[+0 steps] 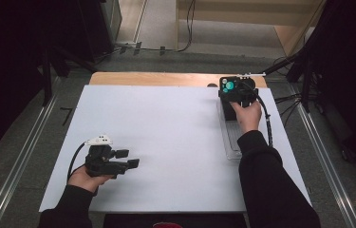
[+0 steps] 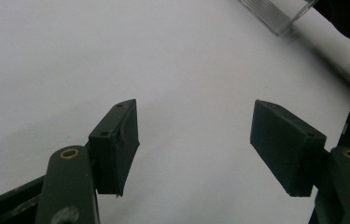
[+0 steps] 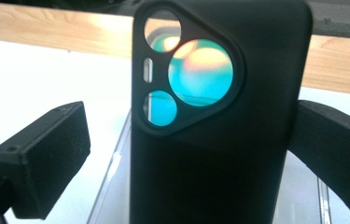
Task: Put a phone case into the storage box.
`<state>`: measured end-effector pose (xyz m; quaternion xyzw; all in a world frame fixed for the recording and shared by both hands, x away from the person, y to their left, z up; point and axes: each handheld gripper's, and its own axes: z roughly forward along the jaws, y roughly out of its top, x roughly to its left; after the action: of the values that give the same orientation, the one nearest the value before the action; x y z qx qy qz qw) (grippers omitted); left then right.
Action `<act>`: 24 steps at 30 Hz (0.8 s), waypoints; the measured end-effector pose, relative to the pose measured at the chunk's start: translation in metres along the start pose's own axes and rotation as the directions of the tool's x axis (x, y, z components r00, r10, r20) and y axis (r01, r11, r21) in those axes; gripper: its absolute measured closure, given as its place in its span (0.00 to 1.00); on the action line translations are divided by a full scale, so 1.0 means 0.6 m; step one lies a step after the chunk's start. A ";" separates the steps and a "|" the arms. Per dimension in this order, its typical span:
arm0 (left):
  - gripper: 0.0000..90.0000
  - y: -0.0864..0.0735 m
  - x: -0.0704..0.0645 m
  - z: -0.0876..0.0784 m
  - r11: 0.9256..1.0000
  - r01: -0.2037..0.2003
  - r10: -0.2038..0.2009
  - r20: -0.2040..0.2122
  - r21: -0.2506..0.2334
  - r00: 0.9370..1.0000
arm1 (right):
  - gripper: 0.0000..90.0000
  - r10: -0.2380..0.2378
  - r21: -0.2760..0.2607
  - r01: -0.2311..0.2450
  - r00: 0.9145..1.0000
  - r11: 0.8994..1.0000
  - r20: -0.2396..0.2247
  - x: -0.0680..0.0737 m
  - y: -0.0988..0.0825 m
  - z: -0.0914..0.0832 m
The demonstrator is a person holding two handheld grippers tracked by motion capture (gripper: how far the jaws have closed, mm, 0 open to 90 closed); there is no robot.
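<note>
A black phone case (image 3: 219, 154) with a three-cornered camera cutout, glinting teal, stands upright between the jaws of my right gripper (image 3: 191, 154). The left pad stands clear of the case with a gap, and the right pad sits at the case's edge. In the high view the case (image 1: 229, 87) and the right gripper (image 1: 237, 97) are at the table's far right, over a clear plastic tray (image 1: 230, 140). My left gripper (image 1: 129, 158) rests at the near left, its jaws apart with nothing between them (image 2: 196, 144).
The white table top (image 1: 166, 133) has a wooden strip (image 1: 156, 78) along its far edge. The clear tray's corner (image 2: 275, 14) appears far off in the left gripper view. Cables, stands and metal rails surround the table on the floor.
</note>
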<state>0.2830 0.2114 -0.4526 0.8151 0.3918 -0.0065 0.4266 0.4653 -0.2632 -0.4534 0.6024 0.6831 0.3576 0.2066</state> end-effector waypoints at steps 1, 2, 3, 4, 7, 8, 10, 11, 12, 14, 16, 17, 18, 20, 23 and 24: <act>0.36 0.000 0.001 0.000 1.000 -0.001 0.001 -0.001 0.000 1.000 | 0.00 0.003 -0.006 -0.003 1.000 1.000 -0.004 0.001 0.001 -0.004; 0.36 0.000 0.001 0.000 1.000 0.000 0.000 0.000 -0.001 1.000 | 0.00 0.002 -0.013 -0.002 1.000 1.000 -0.011 0.001 0.002 -0.008; 0.36 0.000 0.001 0.000 1.000 -0.001 0.001 -0.001 0.000 1.000 | 0.00 0.002 -0.014 -0.002 1.000 1.000 -0.016 0.003 0.004 -0.012; 0.36 0.001 0.001 0.000 1.000 -0.002 0.002 -0.002 0.000 1.000 | 0.00 0.002 -0.023 -0.003 1.000 1.000 -0.019 0.005 0.005 -0.017; 0.36 0.001 0.002 0.000 1.000 -0.003 0.003 -0.001 0.000 1.000 | 0.00 0.005 -0.025 -0.006 0.999 1.000 -0.045 0.013 0.010 -0.037; 0.36 0.002 0.002 0.000 1.000 -0.003 0.003 -0.001 0.000 1.000 | 0.00 0.005 -0.029 -0.007 0.998 1.000 -0.060 0.016 0.012 -0.043; 0.36 0.002 0.002 0.000 1.000 -0.002 0.002 -0.002 -0.002 1.000 | 0.00 -0.002 -0.034 -0.001 0.996 0.999 -0.086 0.024 0.014 -0.053; 0.36 0.003 0.002 0.000 1.000 -0.003 0.003 0.000 -0.003 1.000 | 0.00 -0.008 -0.041 0.004 0.995 0.999 -0.098 0.028 0.016 -0.058; 0.36 0.003 0.002 -0.001 1.000 -0.002 0.002 0.002 -0.004 1.000 | 0.00 -0.011 -0.045 0.006 0.993 0.999 -0.114 0.032 0.017 -0.063; 0.36 0.003 0.002 -0.002 1.000 -0.005 0.005 -0.002 -0.006 1.000 | 0.00 -0.016 -0.047 0.009 0.990 0.999 -0.143 0.040 0.017 -0.069; 0.36 0.005 0.004 -0.003 1.000 -0.001 0.001 0.001 -0.010 1.000 | 0.00 -0.026 -0.035 0.019 0.980 0.999 -0.197 0.050 0.017 -0.076; 0.36 0.005 0.005 -0.004 1.000 -0.003 0.003 -0.003 -0.009 1.000 | 0.00 -0.033 -0.028 0.027 0.971 0.999 -0.235 0.054 0.016 -0.078; 0.36 0.006 0.006 -0.004 1.000 -0.004 0.004 0.000 -0.010 1.000 | 0.00 -0.048 -0.021 0.044 0.964 0.999 -0.261 0.059 0.015 -0.080; 0.36 0.007 0.007 -0.005 1.000 -0.004 0.004 0.002 -0.010 1.000 | 0.00 -0.076 -0.016 0.074 0.959 0.997 -0.274 0.069 0.011 -0.086; 0.36 0.009 0.009 -0.006 1.000 -0.009 0.009 0.003 -0.011 1.000 | 0.00 -0.090 -0.015 0.090 0.943 0.996 -0.319 0.080 0.004 -0.093; 0.36 0.010 0.010 -0.006 1.000 -0.007 0.007 0.006 -0.011 1.000 | 0.00 -0.095 -0.010 0.097 0.939 0.995 -0.331 0.083 0.001 -0.095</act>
<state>0.2898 0.2155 -0.4483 0.8139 0.3880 -0.0053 0.4324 0.4157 -0.2287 -0.4080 0.5001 0.7379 0.4411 0.1041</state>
